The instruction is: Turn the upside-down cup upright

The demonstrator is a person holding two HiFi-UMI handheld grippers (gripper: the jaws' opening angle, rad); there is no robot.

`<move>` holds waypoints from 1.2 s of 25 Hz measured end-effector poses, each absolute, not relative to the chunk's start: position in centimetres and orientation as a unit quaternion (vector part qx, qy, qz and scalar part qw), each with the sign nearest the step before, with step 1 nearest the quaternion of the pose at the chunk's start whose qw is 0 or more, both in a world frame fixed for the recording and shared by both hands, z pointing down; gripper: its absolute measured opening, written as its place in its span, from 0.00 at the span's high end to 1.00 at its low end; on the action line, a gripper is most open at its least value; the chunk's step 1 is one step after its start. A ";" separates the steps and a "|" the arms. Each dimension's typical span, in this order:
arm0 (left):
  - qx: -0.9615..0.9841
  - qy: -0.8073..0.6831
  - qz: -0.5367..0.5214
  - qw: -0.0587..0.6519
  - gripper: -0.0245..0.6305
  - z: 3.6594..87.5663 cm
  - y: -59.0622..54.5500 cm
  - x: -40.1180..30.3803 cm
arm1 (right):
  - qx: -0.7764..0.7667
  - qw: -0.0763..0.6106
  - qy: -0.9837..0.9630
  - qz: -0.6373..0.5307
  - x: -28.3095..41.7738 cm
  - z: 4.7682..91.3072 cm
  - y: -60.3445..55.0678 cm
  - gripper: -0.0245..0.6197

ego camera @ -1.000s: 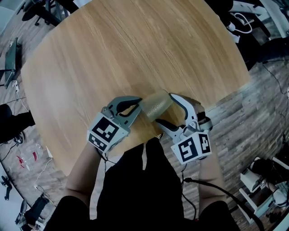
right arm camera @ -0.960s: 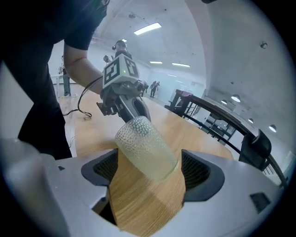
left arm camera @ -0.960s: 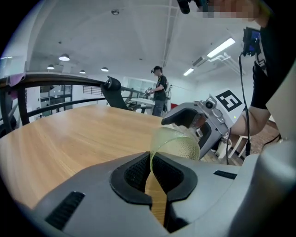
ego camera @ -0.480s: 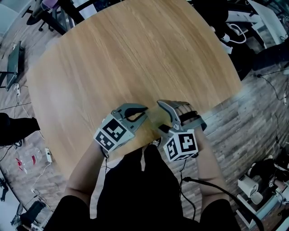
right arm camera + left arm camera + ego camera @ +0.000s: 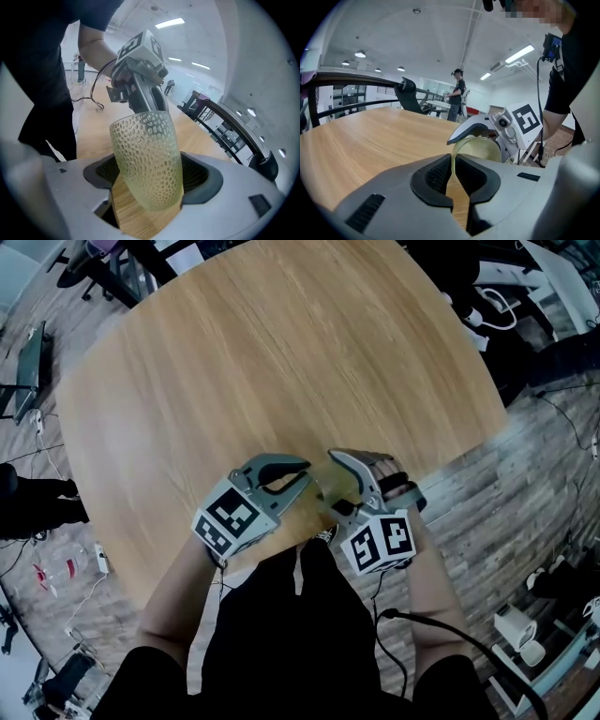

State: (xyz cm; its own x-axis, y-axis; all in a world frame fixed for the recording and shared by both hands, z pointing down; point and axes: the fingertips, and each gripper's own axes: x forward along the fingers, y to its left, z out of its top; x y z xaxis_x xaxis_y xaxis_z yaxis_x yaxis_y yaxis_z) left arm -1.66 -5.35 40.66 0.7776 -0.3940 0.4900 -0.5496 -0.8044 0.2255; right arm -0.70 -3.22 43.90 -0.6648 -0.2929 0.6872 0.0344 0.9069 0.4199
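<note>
A translucent yellow-green dimpled cup [image 5: 147,159] hangs just above the wooden table [image 5: 262,352], close to its near edge. It is tilted, with the wide mouth uppermost. My right gripper [image 5: 147,187] is shut on the cup's body, one pad on each side. My left gripper [image 5: 455,173] is shut on the thin rim, and the cup's inside [image 5: 480,149] faces that camera. In the head view the cup [image 5: 336,482] shows only partly between the left gripper [image 5: 305,474] and the right gripper [image 5: 330,491].
The table's near edge [image 5: 281,563] runs just under my hands, with bare wood stretching away beyond them. Cables and gear [image 5: 544,615] lie on the floor to the right. A person [image 5: 458,93] stands far behind the table near an office chair [image 5: 408,91].
The right gripper has rolled over and its jaws have closed in on the cup. The cup has swung from lying sideways to nearly upright. The left gripper kept hold of the rim.
</note>
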 end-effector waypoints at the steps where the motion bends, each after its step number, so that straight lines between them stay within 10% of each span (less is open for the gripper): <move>1: 0.927 -0.250 0.212 0.181 0.92 40.5 -5.3 -1.6 | 0.076 0.398 -0.893 -0.198 -0.7 44.0 -3.2 0.40; 18: 0.890 -0.370 0.069 0.257 0.92 41.0 -9.4 -6.6 | 0.204 0.142 -0.968 0.035 -0.7 41.0 -5.4 0.40; 30: 0.897 -0.354 0.046 0.261 0.95 42.5 -8.7 -3.7 | 0.206 0.168 -0.962 0.060 -1.9 44.2 -5.3 0.41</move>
